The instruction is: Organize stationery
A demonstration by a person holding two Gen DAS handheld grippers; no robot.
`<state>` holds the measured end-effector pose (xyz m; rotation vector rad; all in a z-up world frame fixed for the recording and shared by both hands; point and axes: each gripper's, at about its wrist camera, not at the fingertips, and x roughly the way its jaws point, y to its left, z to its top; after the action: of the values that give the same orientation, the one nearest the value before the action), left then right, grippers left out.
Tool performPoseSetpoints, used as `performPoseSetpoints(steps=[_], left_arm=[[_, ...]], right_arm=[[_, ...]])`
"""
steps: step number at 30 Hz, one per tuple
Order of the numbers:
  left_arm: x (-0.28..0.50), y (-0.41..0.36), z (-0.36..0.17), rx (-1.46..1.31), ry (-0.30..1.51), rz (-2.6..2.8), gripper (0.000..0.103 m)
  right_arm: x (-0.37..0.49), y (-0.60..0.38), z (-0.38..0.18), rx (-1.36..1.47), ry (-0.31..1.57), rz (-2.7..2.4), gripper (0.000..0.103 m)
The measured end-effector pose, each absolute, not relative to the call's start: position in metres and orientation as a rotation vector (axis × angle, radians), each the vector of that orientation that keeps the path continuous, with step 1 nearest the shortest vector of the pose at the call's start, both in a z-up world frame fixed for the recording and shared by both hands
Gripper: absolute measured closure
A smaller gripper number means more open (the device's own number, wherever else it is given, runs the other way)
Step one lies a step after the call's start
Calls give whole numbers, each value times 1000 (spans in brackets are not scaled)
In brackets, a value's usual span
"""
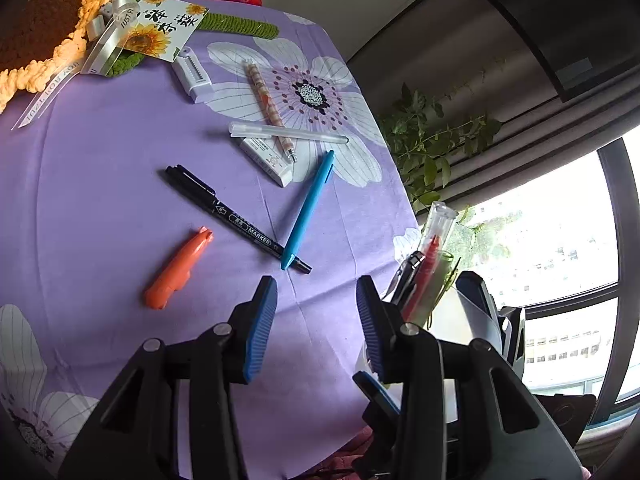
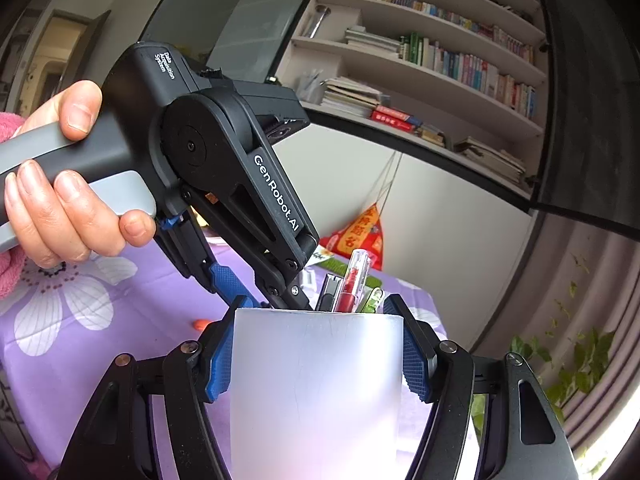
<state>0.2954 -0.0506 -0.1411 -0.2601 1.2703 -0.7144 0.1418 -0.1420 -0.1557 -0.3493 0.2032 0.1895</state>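
Right gripper (image 2: 316, 354) clamped on frosted pen cup (image 2: 316, 384), pads pressing both walls; red pen (image 2: 352, 280) (clear-capped) standing inside; left gripper (image 1: 316, 320) spread, pinching nothing, above purple cloth (image 1: 100, 200); loose there: blue pen (image 1: 308, 208) crossing black marker (image 1: 236, 216), orange piece (image 1: 178, 268) nearby.

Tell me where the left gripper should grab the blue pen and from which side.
Grip the blue pen at mid-barrel, coming from above with the left gripper jaws across its width. It lies flat on the purple cloth, its lower end resting over the black marker tip, so the middle is probably the clearest stretch.
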Motion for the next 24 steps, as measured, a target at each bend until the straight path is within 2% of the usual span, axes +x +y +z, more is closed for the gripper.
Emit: performPoseSetpoints(steps=[3, 9, 19, 24], left_arm=[[300, -42, -146, -289, 1283, -656, 64], [293, -16, -127, -235, 1022, -449, 61], [280, -17, -108, -184, 757, -176, 61], [260, 0, -114, -216, 681, -68, 61]], right_arm=[[143, -141, -156, -355, 204, 188, 34], [140, -142, -156, -346, 199, 190, 34], [136, -138, -152, -327, 172, 209, 34], [162, -142, -144, -177, 261, 240, 34]])
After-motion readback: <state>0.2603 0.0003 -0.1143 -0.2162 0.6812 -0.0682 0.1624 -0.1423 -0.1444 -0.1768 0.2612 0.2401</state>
